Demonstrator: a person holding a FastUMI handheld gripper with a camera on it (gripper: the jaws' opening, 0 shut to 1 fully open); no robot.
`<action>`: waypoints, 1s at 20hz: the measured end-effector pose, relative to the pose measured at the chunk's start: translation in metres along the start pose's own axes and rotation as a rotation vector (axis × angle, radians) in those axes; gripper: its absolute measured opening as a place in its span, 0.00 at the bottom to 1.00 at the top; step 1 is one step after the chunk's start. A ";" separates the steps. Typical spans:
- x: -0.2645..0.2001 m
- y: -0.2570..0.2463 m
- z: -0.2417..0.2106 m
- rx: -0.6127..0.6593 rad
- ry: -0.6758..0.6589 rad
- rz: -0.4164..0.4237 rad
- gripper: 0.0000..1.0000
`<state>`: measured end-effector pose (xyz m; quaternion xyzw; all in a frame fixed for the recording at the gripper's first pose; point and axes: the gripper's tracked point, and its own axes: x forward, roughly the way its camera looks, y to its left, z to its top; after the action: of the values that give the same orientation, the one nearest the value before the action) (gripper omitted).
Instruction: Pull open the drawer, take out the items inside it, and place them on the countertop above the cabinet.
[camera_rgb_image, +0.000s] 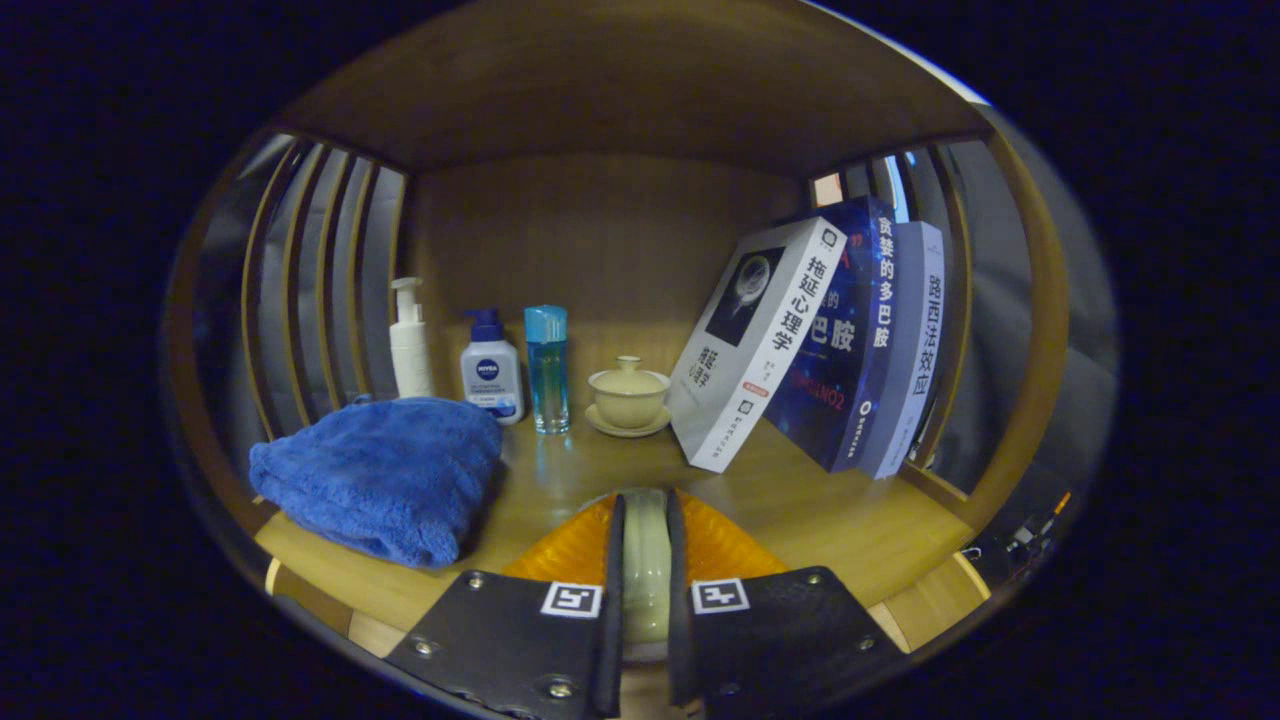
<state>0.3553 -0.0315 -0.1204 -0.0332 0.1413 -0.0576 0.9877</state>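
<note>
While the wooden tabletop (800, 520) above the cabinet spreads ahead of the tongs (645, 515), walled by slats on either side, its back and flanks are already taken up: three books (810, 340) lean together on the right, a folded blue towel (385, 475) lies near on the left, and along the back wall stand a white pump bottle (410, 350), a squat bottle with a dark blue cap (490, 375), a clear blue bottle (547, 370) and a small lidded cup on its saucer (628, 395). The tongs are drawn narrow, both fingers pressing on a thin pale green piece (645, 560) held edge-on, its long axis running straight forward along the fingers; what it is exactly I cannot tell. The relation that matters is the bare strip of wood directly ahead, between the towel and the nearest white book, short of the cup. By my reading the piece came from the drawer and wants setting down there, straight forward and low, clear of the cup
</note>
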 end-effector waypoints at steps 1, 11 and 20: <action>0.003 0.000 0.001 -0.007 -0.012 -0.010 0.19; 0.008 -0.012 -0.003 -0.083 -0.020 -0.059 0.47; -0.074 -0.003 0.025 -0.087 -0.092 0.030 0.98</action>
<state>0.2918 -0.0239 -0.0764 -0.0768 0.0988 -0.0350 0.9915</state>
